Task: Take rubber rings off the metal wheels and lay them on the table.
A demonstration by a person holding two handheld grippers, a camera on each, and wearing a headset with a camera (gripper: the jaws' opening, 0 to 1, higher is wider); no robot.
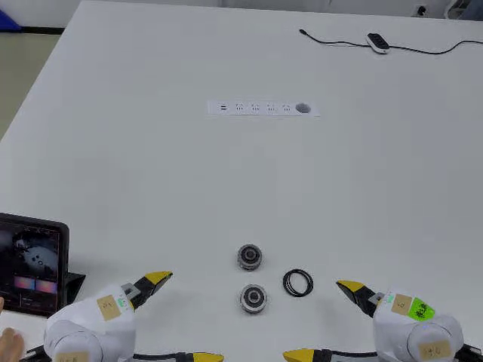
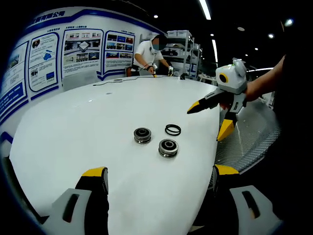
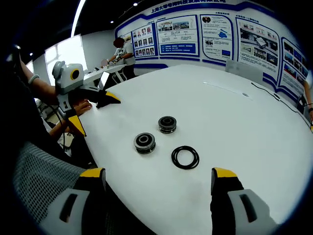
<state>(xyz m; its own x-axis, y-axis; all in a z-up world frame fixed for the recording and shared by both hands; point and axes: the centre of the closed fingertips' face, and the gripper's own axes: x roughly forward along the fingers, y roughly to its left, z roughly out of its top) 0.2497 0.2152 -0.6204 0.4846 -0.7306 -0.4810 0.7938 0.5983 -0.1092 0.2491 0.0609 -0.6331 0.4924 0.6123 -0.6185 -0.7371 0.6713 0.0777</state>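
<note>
Clearly, two black rubber rings (image 1: 298, 283) lie flat and overlapped on the table (image 1: 226, 181), close to its near edge and just beside the nearer wheel (image 1: 253, 299). The farther wheel (image 1: 250, 256) sits just behind that one, apart from it. Whether either wheel still wears a ring is too small to tell. The left hand-held gripper (image 1: 183, 317) and the right hand-held gripper (image 1: 323, 320) hang over the near edge on either side, both with jaws wide apart and holding nothing. The wheels sit loose, so a jaw tip prying at a ring would likely shove or flip the wheel unless the other gripper pins it. So close to the edge, it could slide off. A stretched ring might also snap free and scatter the laid ones.
</note>
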